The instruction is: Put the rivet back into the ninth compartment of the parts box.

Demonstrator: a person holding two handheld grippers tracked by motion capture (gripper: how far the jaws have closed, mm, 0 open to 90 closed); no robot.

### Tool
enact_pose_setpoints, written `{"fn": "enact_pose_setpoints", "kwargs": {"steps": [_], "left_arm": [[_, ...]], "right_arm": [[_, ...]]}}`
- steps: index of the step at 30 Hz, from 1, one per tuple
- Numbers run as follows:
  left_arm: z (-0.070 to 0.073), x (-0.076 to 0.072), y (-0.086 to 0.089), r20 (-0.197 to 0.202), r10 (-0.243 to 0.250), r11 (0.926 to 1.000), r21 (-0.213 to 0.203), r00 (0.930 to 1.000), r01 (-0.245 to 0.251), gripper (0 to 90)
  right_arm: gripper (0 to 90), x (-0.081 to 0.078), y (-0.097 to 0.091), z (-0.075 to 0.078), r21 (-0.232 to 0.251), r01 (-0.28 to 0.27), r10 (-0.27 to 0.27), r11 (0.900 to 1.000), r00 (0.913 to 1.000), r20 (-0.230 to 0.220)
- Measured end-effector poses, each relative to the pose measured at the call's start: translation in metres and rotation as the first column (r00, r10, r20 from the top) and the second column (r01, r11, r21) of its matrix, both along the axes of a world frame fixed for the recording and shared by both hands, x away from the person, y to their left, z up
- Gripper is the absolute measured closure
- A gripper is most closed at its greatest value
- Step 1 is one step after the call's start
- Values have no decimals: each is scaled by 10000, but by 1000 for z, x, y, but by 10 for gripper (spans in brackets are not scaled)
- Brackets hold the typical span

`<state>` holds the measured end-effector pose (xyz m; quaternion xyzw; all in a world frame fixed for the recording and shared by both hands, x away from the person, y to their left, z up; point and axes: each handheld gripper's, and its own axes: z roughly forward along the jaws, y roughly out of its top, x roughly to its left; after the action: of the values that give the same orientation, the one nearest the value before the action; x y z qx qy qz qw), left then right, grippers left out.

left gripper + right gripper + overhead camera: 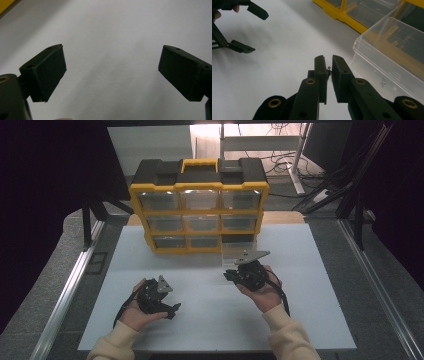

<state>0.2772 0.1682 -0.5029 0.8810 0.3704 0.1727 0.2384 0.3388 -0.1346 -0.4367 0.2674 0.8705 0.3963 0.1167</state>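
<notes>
A yellow and black organizer (200,205) with clear drawers stands at the back of the white table (210,315). Its bottom right slot is dark, and a clear plastic drawer (236,251) (387,55) sits on the table in front of it. My right gripper (228,275) (328,58) is just left of this drawer, shut on a small metal part (328,68) pinched between its pads. My left gripper (172,300) (112,60) hovers over bare table at the front left, open, with nothing between its fingers; it is also in the right gripper view (257,27).
A small metal piece (383,82) lies inside the clear drawer near its front wall. The other drawers of the organizer (352,10) are pushed in. Metal rails (65,290) run along both sides of the table.
</notes>
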Motion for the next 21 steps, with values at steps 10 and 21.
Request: {"fn": "enact_pose_setpoints", "kwargs": {"steps": [10,21], "left_arm": [[0,0,1,10,55,10000,-18,10000,-55,81],[1,0,1,50,108,9999,-41,9999,-108,81]], "right_arm": [[826,2,1,1,-9,-13,13,10000,10000,26],[827,4,4,7,417,-142,144,9990,9999,-45]]}}
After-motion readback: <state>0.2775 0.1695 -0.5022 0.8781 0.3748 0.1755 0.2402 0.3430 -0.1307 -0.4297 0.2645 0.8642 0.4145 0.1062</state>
